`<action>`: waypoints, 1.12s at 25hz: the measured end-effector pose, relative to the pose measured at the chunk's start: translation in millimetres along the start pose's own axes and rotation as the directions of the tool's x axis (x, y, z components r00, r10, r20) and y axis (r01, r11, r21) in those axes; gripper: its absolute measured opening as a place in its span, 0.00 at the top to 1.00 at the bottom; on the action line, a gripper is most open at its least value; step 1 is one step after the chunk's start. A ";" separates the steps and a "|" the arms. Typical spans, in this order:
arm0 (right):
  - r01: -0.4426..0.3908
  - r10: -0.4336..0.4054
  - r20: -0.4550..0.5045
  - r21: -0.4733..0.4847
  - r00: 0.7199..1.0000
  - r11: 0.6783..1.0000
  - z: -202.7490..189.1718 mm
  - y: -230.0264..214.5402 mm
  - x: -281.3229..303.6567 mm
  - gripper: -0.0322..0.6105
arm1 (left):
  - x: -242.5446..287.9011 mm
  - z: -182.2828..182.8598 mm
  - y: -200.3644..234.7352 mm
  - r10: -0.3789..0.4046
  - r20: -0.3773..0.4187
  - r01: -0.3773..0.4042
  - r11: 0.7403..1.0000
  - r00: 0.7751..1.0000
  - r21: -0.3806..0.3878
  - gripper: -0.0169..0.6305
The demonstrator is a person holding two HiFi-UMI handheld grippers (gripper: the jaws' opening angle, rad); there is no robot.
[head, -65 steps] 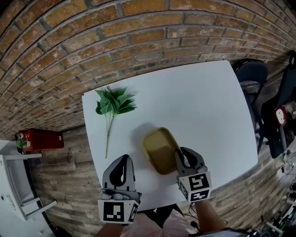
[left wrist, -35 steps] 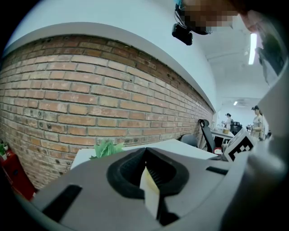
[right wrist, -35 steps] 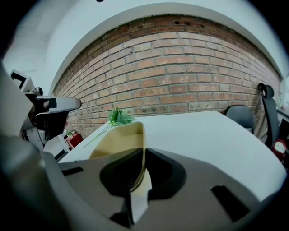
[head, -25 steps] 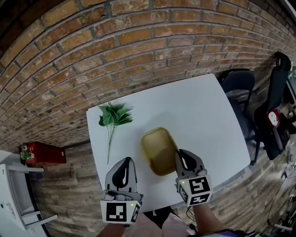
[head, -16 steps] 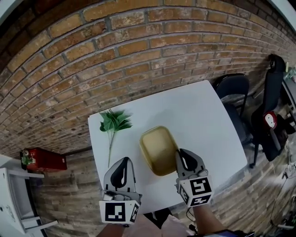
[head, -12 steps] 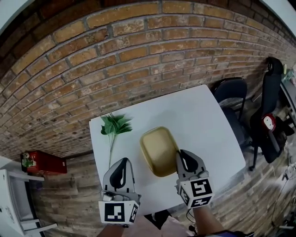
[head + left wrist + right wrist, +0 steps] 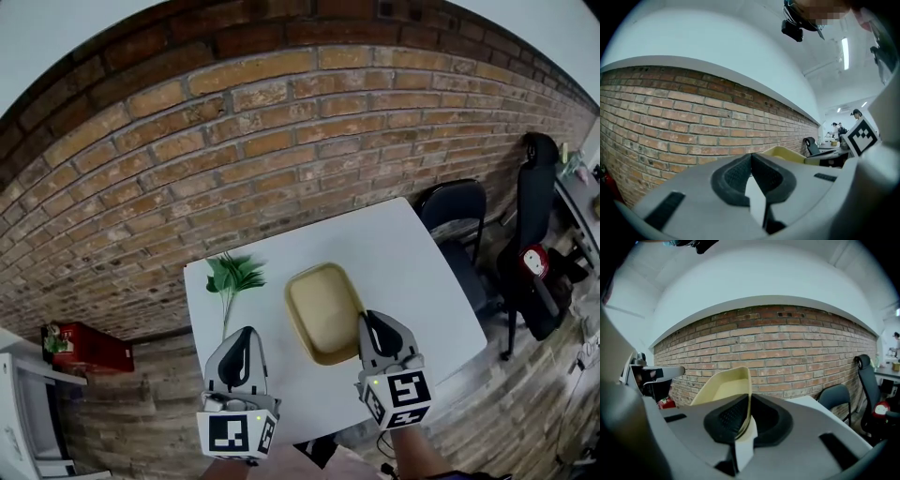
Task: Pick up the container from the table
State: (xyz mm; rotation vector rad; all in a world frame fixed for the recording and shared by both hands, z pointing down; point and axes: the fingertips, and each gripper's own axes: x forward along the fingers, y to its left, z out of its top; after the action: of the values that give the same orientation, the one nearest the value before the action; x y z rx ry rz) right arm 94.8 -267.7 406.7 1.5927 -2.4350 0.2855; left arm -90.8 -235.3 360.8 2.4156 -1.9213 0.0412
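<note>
Head view with both gripper views. The near right corner of the container (image 7: 323, 312) is covered by the right gripper (image 7: 367, 322), both forearms are cut off at the lower edge, and whether the container's base touches the white table (image 7: 412, 248) cannot be told from above. In the left gripper view, that gripper's own body fills the lower half, so only a yellow strip of the container (image 7: 783, 152) shows past it. The container is a shallow, rounded, yellow rectangular tray, open side up, over the middle of the table. Its long axis runs from the person toward the brick wall (image 7: 281, 122), the far end leaning slightly left. In the right gripper view it extends ahead and to the left of the jaws (image 7: 723, 389), with its interior facing up and left. The right gripper (image 7: 746, 420) has its jaws nearly together, and their dark pads pinch the thin right-hand wall of the container near its near end. The left gripper (image 7: 246, 335) (image 7: 751, 174) is over the table's near left part, apart from the container, with its jaws pressed together on nothing. A green leafy sprig (image 7: 233, 277) lies left of the container, and a dark chair (image 7: 457, 217) stands beyond the table's right edge.
</note>
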 end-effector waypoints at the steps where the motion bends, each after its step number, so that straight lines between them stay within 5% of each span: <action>1: 0.003 -0.003 0.009 -0.002 1.000 1.000 3.9 -0.4 -2.4 0.91 | -0.4 3.2 -0.1 -0.001 0.007 0.001 1.000 1.000 0.002 0.96; 28: 0.041 -0.026 0.227 -0.061 0.974 0.997 101.6 0.0 -44.9 0.91 | -8.9 91.5 7.0 0.023 0.190 -0.032 0.998 0.981 0.045 0.96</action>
State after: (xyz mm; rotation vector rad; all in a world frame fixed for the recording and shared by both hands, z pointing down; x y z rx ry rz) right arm 104.7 -256.7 296.6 1.7202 -2.5491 0.0183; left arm -100.9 -233.7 269.2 2.5067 -2.0534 -0.1492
